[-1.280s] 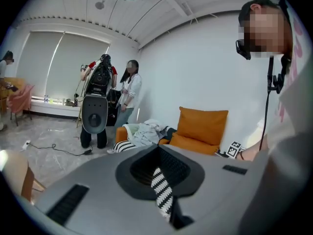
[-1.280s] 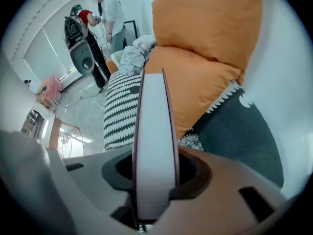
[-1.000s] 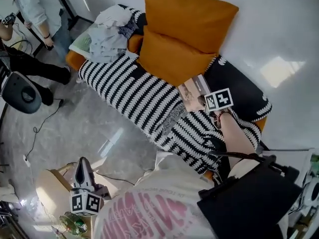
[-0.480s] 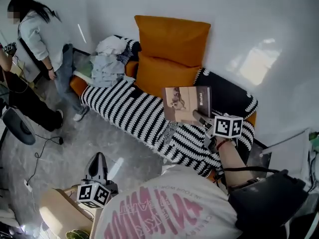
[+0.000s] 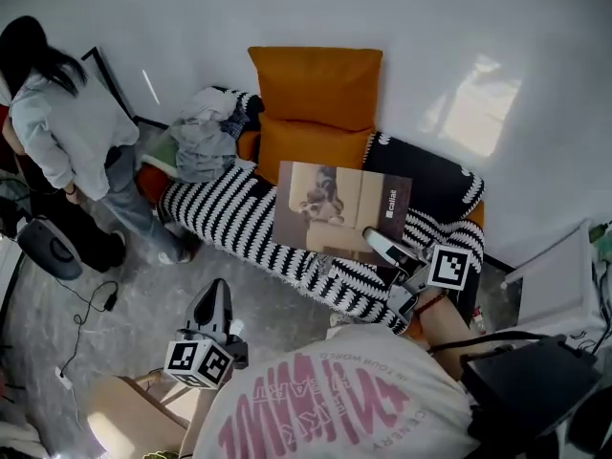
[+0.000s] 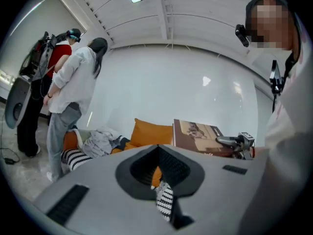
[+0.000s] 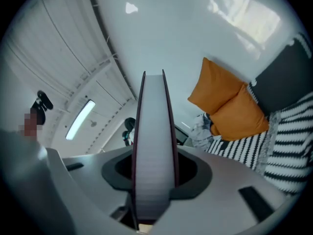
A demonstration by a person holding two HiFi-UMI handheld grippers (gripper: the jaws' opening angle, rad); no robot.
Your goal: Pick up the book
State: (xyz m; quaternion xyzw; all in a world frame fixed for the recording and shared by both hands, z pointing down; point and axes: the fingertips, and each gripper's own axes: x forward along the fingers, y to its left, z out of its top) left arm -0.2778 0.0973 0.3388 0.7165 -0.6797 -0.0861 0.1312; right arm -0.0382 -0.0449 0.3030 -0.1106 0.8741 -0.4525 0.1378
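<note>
The large thin book with the tan photo cover and dark band (image 5: 337,208) is in the air, clear of the sofa, its cover facing up toward the head camera. The right gripper (image 5: 378,243) has it by the lower right part of the cover in the head view, one grey finger lying across the face. In the right gripper view the book runs edge-on straight out between the fingers, its pale page block filling the gap, and the fingers pinch it from both sides. The square-marked cube (image 5: 451,268) sits just behind that grip, above the wearer's wrist.

Under the book lies the black-and-white striped blanket (image 5: 229,213), draped over the sofa seat. Behind it two orange cushions lean on the white wall (image 5: 497,27) – the bigger one (image 5: 316,84) above, the smaller (image 5: 308,146) tucked below, and the book's top edge overlaps that smaller one in the head view. At the sofa's far left end sits a heap of pale crumpled clothes (image 5: 204,134).

The left gripper (image 5: 216,290) hangs low and well apart from the book, over the glossy grey floor (image 5: 143,285). Its dark fingers are pressed together at the tips, with nothing between them.

At the far left a person in a pale grey top (image 5: 67,127) stands bent over, beside the sofa end.
</note>
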